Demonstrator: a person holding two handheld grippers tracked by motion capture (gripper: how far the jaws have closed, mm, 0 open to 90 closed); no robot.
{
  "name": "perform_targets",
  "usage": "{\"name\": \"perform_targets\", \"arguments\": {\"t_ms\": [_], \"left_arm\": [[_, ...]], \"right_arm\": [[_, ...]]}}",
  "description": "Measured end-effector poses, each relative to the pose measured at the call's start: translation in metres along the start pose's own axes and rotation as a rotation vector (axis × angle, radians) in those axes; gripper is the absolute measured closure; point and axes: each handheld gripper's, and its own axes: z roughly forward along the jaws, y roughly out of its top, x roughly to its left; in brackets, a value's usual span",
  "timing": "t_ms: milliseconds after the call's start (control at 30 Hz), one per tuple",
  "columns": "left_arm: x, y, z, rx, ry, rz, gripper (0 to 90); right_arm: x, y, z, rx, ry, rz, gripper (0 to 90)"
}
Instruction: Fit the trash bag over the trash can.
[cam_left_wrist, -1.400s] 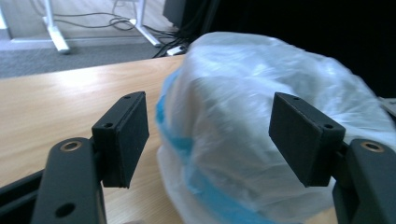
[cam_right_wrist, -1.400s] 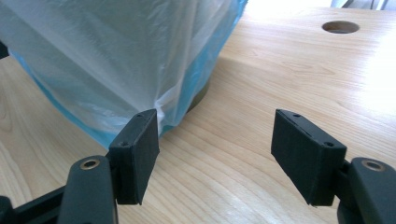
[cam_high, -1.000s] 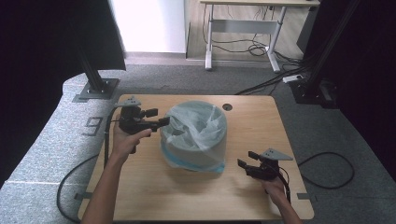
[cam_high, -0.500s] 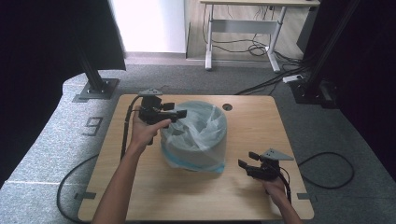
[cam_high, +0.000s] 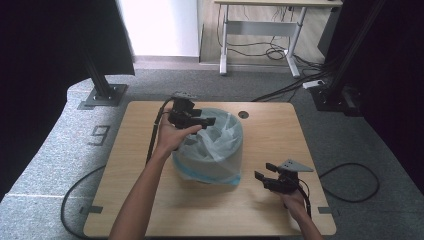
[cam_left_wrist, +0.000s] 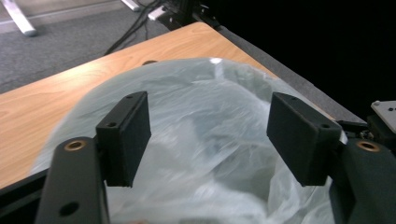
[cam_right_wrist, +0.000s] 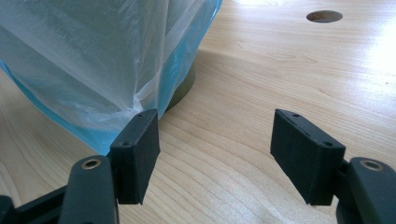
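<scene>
Your left hand-held gripper hovers over the near-left rim of the round grey bin, jaws wide apart with nothing between them. The bin sits mid-worktop and is lined with a thin translucent pale-blue plastic bag. Your right hand-held gripper rests low at the bin's right side, near the base, jaws also wide and empty.

Risks from here:
- The film is thin, slack and crinkled. Bite too little and it slips out of the flat black pads; bite and yank and I'd expect it to stretch or tear.
- The bin looks light. Pull the bag upward with nothing holding the base and the whole bin probably lifts or tips with it.
- In the right gripper view, the bag's overhang drapes down the outside wall almost to the light wood-grain worktop, with the left pad right at its edge. Closing there grabs the skirt, not the bin, and could drag the liner sideways.
- The left gripper cable trails over the worktop's left side; it could snag as you swing.

Materials: glossy, wrinkled film, bluer where it is layered; smooth rigid bin wall; matte blocky pads; the worktop has a round cable hole behind the bin.
</scene>
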Motion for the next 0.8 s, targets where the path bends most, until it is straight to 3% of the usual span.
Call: {"name": "perform_targets", "arguments": {"t_ms": [433,800], "left_arm": [[0.003,0.005,0.031,0.118,0.009,-0.039,31.3],[0.001,0.013,0.056,0.219,0.009,-0.03,32.2]], "right_arm": [[-0.004,0.0,-0.004,-0.009,-0.009,0.009,31.9],[-0.005,0.001,-0.004,-0.005,-0.01,0.008,31.9]]}}
